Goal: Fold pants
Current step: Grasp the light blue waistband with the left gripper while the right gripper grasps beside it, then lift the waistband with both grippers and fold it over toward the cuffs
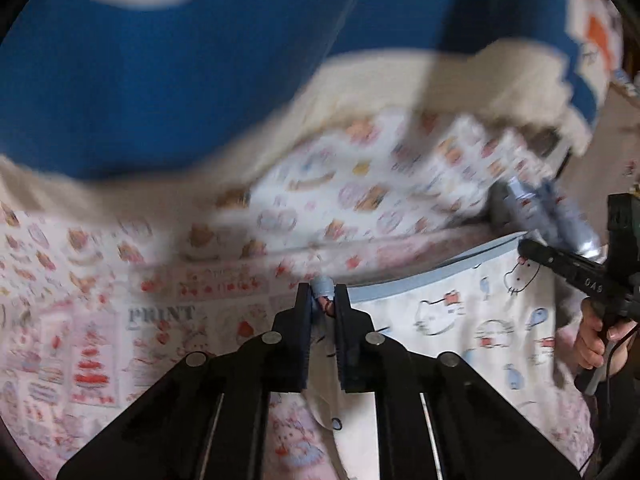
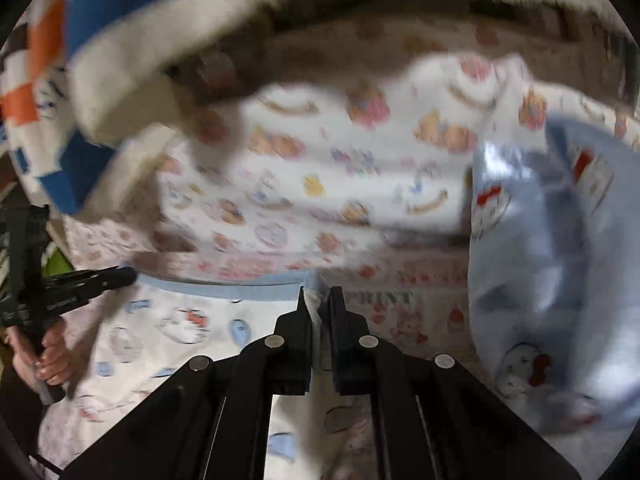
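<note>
The pants [image 1: 460, 320] are white with a cat-face print and a light blue waistband [image 2: 224, 284]. They hang stretched between the two grippers above a printed bed sheet. My left gripper [image 1: 322, 294] is shut on one end of the waistband, and a bunch of blue fabric pokes out between its fingertips. My right gripper [image 2: 318, 298] is shut on the other end, with white cloth pinched between its pads. Each wrist view also shows the other gripper at the side: the right gripper [image 1: 532, 250] and the left gripper [image 2: 116, 276], each held by a hand [image 2: 48, 360].
A pink-and-white printed sheet [image 1: 100, 320] covers the bed. A thick blue and cream blanket [image 1: 160, 80] is heaped at the back. A crumpled white printed cloth [image 2: 340, 160] lies in front of it. A light blue cat-print cushion or bag [image 2: 552, 280] sits to the right.
</note>
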